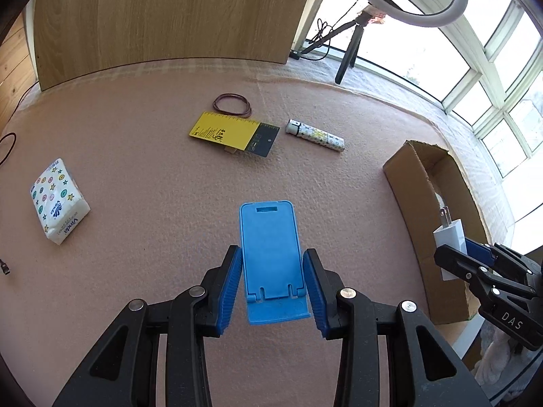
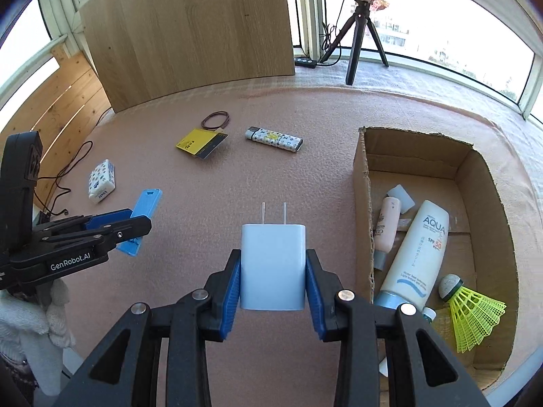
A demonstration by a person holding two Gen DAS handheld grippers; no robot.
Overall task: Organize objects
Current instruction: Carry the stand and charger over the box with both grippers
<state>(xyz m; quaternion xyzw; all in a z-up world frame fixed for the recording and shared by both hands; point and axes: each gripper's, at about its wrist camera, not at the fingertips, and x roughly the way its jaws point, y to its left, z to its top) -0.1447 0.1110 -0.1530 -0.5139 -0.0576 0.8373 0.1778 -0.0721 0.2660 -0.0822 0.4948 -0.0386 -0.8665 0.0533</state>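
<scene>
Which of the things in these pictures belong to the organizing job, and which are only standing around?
Part of the job:
- blue phone stand, held by left gripper
- white charger plug, held by right gripper
- cardboard box
- lighter
- yellow card
- rubber band
- tissue pack

Just lying about:
- ring light tripod
- wooden board

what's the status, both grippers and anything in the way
Left gripper shut on blue phone stand. Right gripper shut on white charger. Cardboard box open at right, path clear.

Matt blue plastic stand [image 1: 269, 254], corrugated cardboard box [image 2: 364, 173]
</scene>
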